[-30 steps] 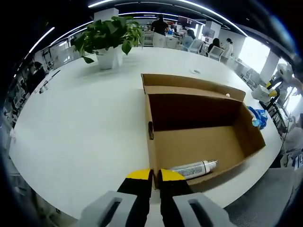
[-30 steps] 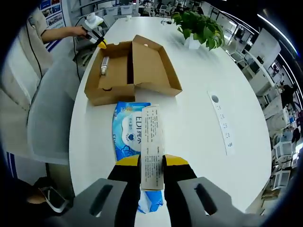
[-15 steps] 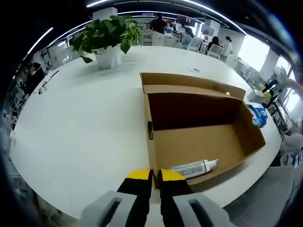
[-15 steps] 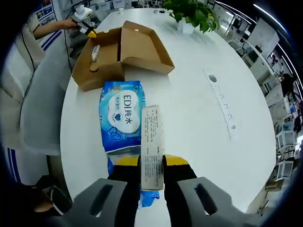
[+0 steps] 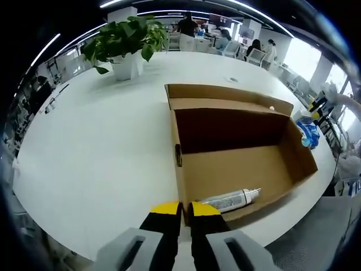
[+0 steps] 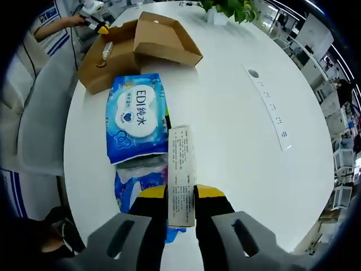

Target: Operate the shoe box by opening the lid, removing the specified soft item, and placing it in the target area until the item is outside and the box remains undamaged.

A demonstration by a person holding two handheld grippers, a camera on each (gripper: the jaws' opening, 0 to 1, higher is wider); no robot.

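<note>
the right tool (image 6: 181,195) pinches a printed white paper slip (image 6: 181,169) over the white tabletop (image 6: 237,130). the blue wipes pack (image 6: 136,116) lies outside, near the open shoe box (image 5: 237,152). the left tool (image 5: 179,210), pressed together, touches the box's near wall.

- The open shoe box (image 5: 237,152) has nothing over its top; a white tube (image 5: 230,200) lies along its near wall, the rest of the floor bare.
- Its raised lid (image 5: 225,97) blocks the far side.
- Broad bare table (image 5: 96,147) to the left; a potted plant (image 5: 127,45) stands far off.
- In the right gripper view, the blue wipes pack (image 6: 137,116) covers table near the box.
</note>
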